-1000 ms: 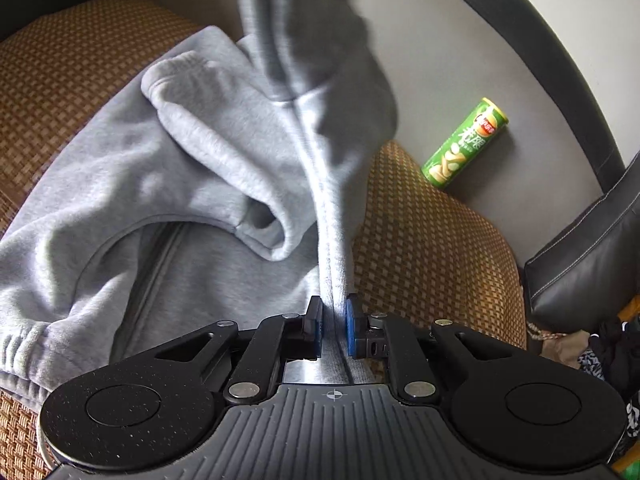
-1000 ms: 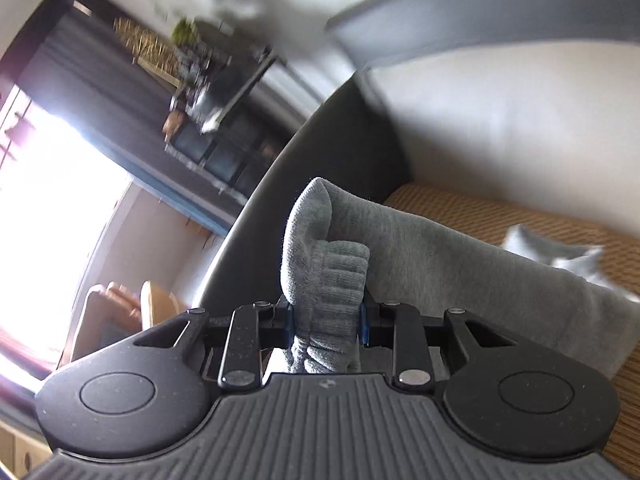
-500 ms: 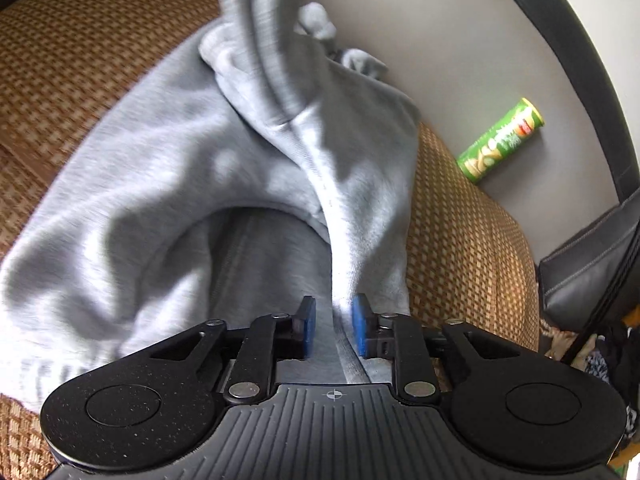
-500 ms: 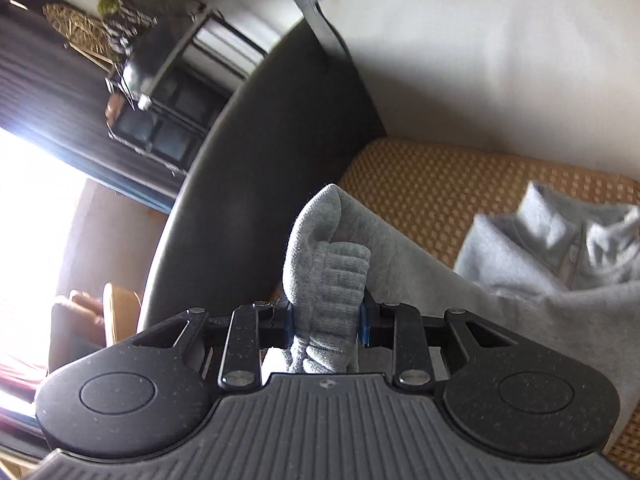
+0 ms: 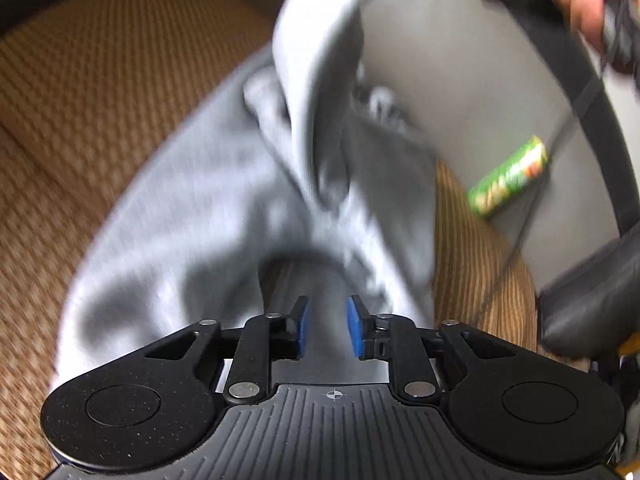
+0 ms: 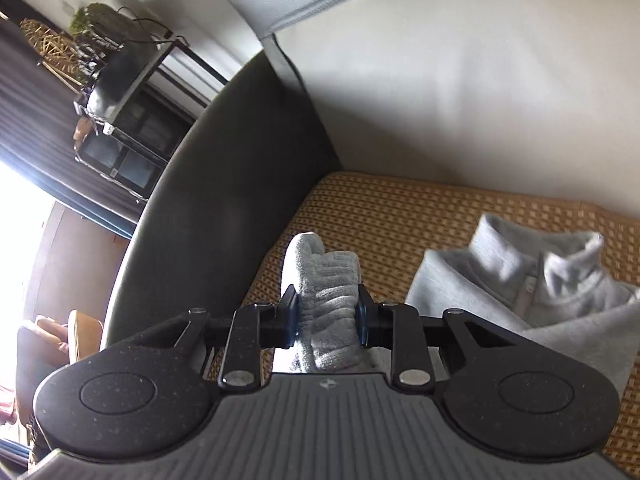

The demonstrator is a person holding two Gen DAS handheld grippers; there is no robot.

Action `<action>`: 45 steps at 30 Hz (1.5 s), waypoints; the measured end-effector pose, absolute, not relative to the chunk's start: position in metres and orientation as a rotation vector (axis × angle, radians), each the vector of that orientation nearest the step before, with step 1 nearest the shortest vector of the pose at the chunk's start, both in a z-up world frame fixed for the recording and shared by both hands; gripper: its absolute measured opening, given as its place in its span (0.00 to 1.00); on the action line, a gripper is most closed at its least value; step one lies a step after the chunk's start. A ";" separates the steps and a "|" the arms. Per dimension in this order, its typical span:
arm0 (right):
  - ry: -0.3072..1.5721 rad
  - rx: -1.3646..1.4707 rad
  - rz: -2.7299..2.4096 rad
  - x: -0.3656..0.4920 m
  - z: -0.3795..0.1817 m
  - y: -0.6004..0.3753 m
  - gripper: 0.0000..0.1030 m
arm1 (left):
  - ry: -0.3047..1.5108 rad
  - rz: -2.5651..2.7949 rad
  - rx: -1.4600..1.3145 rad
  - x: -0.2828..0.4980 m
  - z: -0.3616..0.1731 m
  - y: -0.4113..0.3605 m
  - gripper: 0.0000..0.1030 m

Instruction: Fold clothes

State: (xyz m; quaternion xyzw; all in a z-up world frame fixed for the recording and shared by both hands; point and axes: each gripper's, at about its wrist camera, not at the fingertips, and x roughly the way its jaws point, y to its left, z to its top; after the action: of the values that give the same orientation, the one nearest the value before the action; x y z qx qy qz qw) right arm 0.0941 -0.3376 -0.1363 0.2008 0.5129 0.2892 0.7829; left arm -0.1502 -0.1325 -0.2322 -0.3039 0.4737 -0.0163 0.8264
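Folding barely started: grey sweatshirt (image 5: 208,216) lies rumpled on sofa seat (image 5: 80,92), no clean fold visible. Right gripper (image 6: 326,312) fingers clamp its ribbed cuff (image 6: 328,280); left gripper (image 5: 325,326) fingers are parted, gripping nothing.

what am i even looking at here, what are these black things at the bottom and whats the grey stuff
Each picture comes from a camera mounted on a hand-held gripper, looking forward along its two black fingers with blue pads. A person holds one in each hand to fold clothes. In the left view, the left gripper has open jaws with nothing between them, just above a grey sweatshirt lying on a woven brown cushion. A green can lies against the backrest. In the right view, the right gripper pinches the sweatshirt's ribbed cuff.
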 end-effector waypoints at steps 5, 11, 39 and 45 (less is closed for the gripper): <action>1.080 0.470 0.621 0.094 -0.126 -0.345 0.30 | 0.893 0.061 -0.478 -0.105 -0.205 -0.140 0.68; 1.062 0.500 0.627 0.094 -0.120 -0.359 0.30 | 0.882 0.014 -0.350 -0.064 -0.210 -0.173 0.74; 1.029 0.711 0.260 0.060 -0.229 -0.502 0.28 | 0.923 0.080 -0.143 -0.003 -0.275 -0.137 0.55; 1.152 0.682 0.087 0.028 -0.318 -0.525 0.29 | 0.953 -0.033 -0.229 -0.018 -0.280 -0.118 0.67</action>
State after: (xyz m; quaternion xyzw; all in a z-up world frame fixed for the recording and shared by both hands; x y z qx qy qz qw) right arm 0.0279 -0.5249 -0.3176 0.3160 0.5338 0.0403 0.7833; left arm -0.0182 -0.1180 -0.2796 -0.1097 0.4578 -0.0157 0.8821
